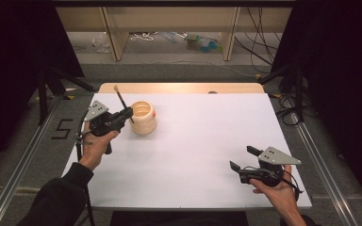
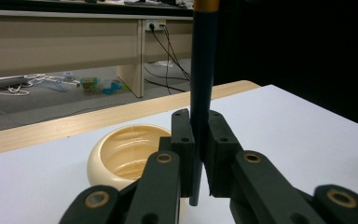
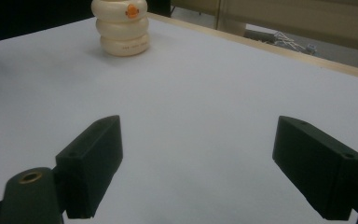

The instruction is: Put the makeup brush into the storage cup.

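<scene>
A cream ribbed cup [image 1: 143, 117] with an orange mark stands at the white table's far left; it shows from above as an open cup [image 2: 121, 154] and from the side as a cup [image 3: 121, 28]. My left gripper [image 1: 126, 114] hovers just left of the cup, shut on a dark-handled brush [image 1: 121, 100] that stands nearly upright. In the left gripper view the brush handle [image 2: 203, 70] is pinched between the jaws, its lower tip beside the cup's rim. My right gripper [image 1: 241, 157] rests near the table's front right, open, nothing between its jaws [image 3: 200, 168].
The white table [image 1: 207, 136] has a wooden strip [image 1: 179, 88] along its far edge. Beyond it are desk legs, cables and clutter on the floor. Metal rails run along both sides of the table.
</scene>
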